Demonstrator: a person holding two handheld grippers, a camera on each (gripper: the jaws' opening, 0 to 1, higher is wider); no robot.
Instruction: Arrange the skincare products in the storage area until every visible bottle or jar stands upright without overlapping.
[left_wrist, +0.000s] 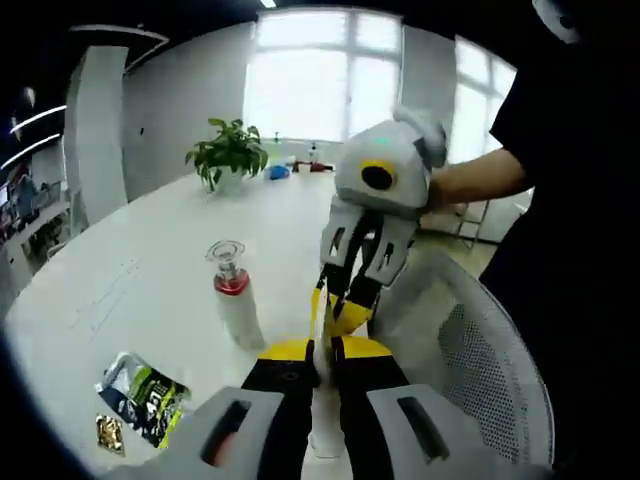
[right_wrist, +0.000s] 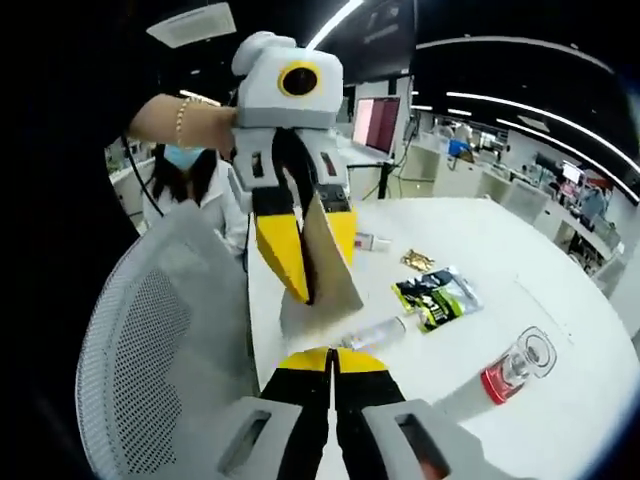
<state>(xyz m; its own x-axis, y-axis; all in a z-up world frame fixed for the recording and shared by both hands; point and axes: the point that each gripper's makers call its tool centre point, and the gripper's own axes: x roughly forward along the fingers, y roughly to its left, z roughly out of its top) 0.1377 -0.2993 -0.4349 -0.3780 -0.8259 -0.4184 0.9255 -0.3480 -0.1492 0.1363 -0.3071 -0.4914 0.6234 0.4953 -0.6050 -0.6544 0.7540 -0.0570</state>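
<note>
The left gripper (left_wrist: 322, 352) rises from the bottom of the left gripper view with its two yellow-tipped jaws pressed together, clenched with nothing visible between them. In the right gripper view the same left gripper (right_wrist: 305, 262) comes in from above with a thin sheet of brown card (right_wrist: 330, 262) standing between its yellow jaws, though it is hard to tell how firmly the card is pinched. The right gripper (right_wrist: 333, 362) also sits clenched at the bottom of its own view, jaws touching, just below the card's lower edge. Seen from the left gripper view, the right gripper (left_wrist: 345, 312) points down toward the worktop (left_wrist: 150, 250), held by a person's hand (left_wrist: 425, 135).

On the white worktop, a white bottle with a red collar and clear cap (left_wrist: 233, 292) stands upright, just left of the grippers. From the other side the same bottle (right_wrist: 512, 372) appears at lower right. A small clear bottle (right_wrist: 375, 332) lies on its side beside the card. Nearby lie a green-and-black sachet (right_wrist: 437, 292), a small gold packet (right_wrist: 417, 261) and another small bottle lying flat (right_wrist: 372, 241). A white mesh chair (right_wrist: 135, 350) stands against the worktop edge. A potted plant (left_wrist: 230, 152) sits far down the worktop.
</note>
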